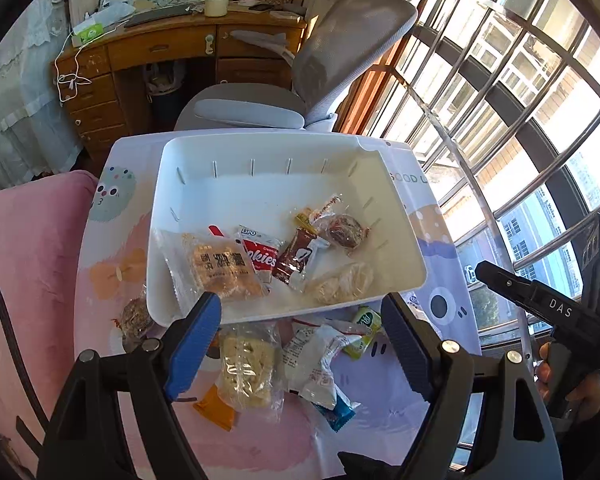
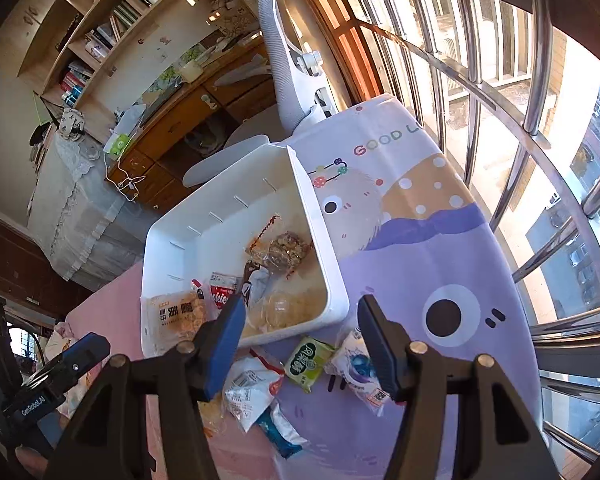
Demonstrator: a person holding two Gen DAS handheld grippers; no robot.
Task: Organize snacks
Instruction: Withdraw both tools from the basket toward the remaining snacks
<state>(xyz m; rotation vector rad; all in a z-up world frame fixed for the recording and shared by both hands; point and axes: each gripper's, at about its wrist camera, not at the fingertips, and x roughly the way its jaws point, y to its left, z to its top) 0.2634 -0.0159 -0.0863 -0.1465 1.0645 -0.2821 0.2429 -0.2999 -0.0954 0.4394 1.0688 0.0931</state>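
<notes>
A white bin (image 1: pixel 400 248) sits on the cartoon-print table cover and holds several snacks: an orange cracker packet (image 1: pixel 224 268), a red cookie packet (image 1: pixel 262 256), a brown packet (image 1: pixel 296 258) and a dark round cake (image 1: pixel 346 232). Loose snacks lie in front of it: a clear pack of pale crisps (image 1: pixel 248 368), a white packet (image 1: pixel 316 364), a green packet (image 2: pixel 308 362), a blue-printed white packet (image 2: pixel 354 360) and a blue packet (image 2: pixel 280 428). My left gripper (image 1: pixel 300 320) hovers open above the loose pile, holding nothing. My right gripper (image 2: pixel 300 316) is also open and holds nothing, hovering near the bin's front corner.
A dark round snack (image 1: pixel 136 316) lies left of the bin. A grey office chair (image 1: pixel 340 52) and a wooden desk (image 1: pixel 160 48) stand behind the table. Window bars (image 2: pixel 520 160) run along the right. A pink cushion (image 1: pixel 28 260) borders the table's left side.
</notes>
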